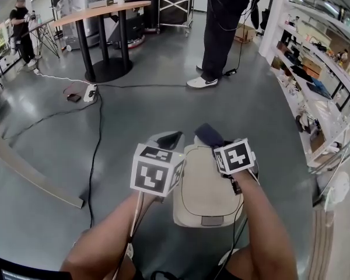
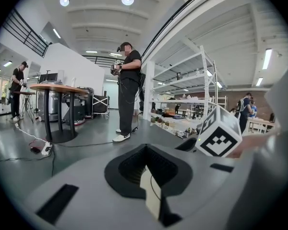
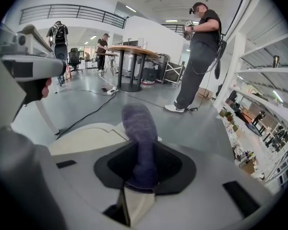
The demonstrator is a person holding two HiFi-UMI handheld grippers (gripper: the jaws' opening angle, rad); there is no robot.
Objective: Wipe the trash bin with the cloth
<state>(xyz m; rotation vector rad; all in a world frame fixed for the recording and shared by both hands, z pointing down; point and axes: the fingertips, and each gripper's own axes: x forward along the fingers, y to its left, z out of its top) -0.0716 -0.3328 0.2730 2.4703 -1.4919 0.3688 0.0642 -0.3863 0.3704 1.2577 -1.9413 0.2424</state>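
right gripper [image 3: 143,174] clamped on the dark purple cloth [image 3: 140,133], which sticks out ahead of the jaws; trash bin [image 1: 205,194] on the floor directly below, long axis running away from the person; right is nearer the lid; left gripper [image 2: 146,169] closed, empty; bin cream, lid down, no visible dirt

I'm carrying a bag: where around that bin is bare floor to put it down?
Bare floor lies between the trash bin and the standing person's shoe, and left of the bin up to the black cable. Right of it, shelves crowd in.
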